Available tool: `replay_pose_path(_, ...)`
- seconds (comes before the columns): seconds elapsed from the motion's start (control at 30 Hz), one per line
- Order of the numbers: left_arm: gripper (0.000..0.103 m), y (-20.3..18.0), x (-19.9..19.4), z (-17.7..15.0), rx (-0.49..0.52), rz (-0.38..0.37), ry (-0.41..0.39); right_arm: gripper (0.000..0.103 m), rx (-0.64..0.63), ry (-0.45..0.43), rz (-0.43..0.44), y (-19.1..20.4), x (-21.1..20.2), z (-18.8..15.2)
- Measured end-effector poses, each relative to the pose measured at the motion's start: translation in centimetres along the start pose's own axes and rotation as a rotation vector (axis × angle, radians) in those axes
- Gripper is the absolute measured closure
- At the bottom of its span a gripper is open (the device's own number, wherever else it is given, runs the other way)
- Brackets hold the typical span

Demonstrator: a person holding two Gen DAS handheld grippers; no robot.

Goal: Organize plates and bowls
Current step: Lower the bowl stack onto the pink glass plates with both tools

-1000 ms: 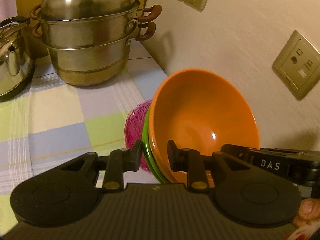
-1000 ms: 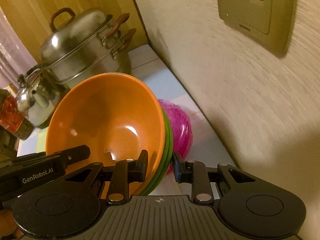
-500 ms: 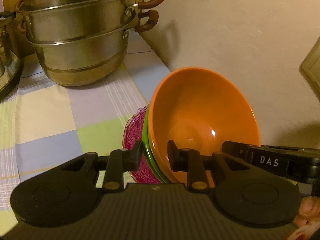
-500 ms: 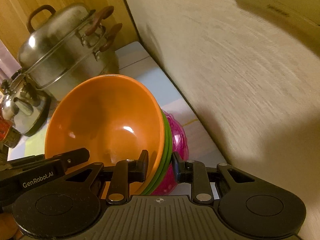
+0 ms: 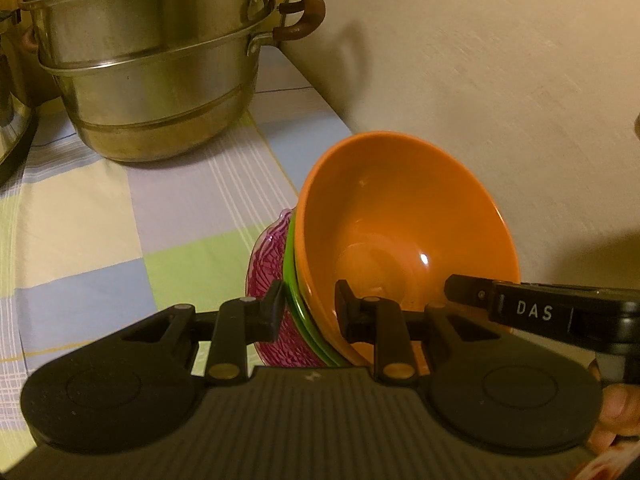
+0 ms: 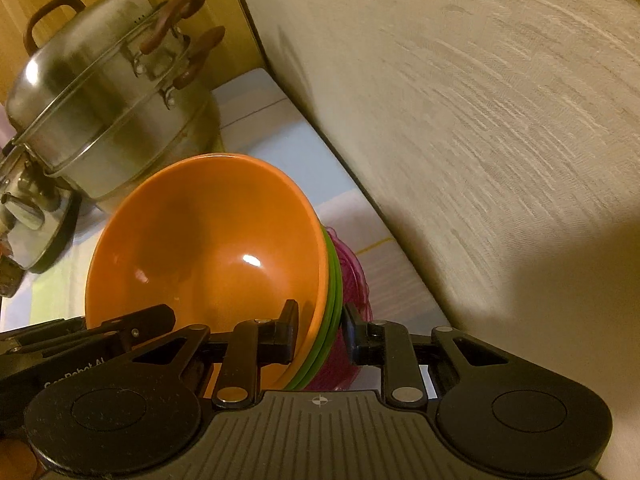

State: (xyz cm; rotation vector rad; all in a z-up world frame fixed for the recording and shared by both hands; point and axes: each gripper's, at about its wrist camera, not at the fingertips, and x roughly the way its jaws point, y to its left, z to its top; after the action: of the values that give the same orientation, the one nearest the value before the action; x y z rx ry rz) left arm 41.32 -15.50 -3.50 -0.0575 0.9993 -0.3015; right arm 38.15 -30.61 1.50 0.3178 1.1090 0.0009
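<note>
A nested stack is held tilted between both grippers: an orange bowl (image 5: 404, 232) on top, green dishes (image 5: 291, 280) under it, and a ribbed magenta glass bowl (image 5: 268, 276) at the bottom. My left gripper (image 5: 310, 312) is shut on the stack's rims at one side. My right gripper (image 6: 320, 332) is shut on the rims at the other side; there I see the orange bowl (image 6: 208, 248), the green dishes (image 6: 335, 300) and the magenta bowl (image 6: 356, 280). The stack is close above the checked tablecloth (image 5: 180, 216), beside the wall.
A steel two-tier steamer pot (image 5: 148, 64) with brown handles stands at the back, also in the right wrist view (image 6: 104, 96). A steel kettle (image 6: 28, 224) is to its left. The beige wall (image 5: 500, 80) runs close along the right.
Both grippers have carried the stack lower and closer to the tablecloth and the wall. The wall sockets have left both views. The grips are unchanged.
</note>
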Motion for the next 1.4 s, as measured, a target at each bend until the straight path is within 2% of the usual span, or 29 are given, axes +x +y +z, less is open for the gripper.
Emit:
replay_pose_path(0.53, 0.079, 0.12, -0.19, -0.09, -0.011, 0.004, -0.015, 0.080, -0.012, 0.018, 0.007, 0.19, 0.60, 0.19)
replay_pose_path(1.3, 0.079, 0.35, -0.35, -0.26, -0.004, 0.001, -0.047, 0.078, -0.032, -0.005, 0.009, 0.30, 0.42, -0.30)
replay_pose_path(1.37, 0.077, 0.23, -0.45, -0.26, 0.004, 0.010, -0.052, 0.076, -0.033, -0.008, 0.012, 0.31, 0.28, -0.28)
replay_pose_path(1.4, 0.072, 0.20, -0.49, -0.25, 0.005, 0.014, -0.055, 0.076, -0.035, -0.011, 0.012, 0.34, 0.11, -0.31)
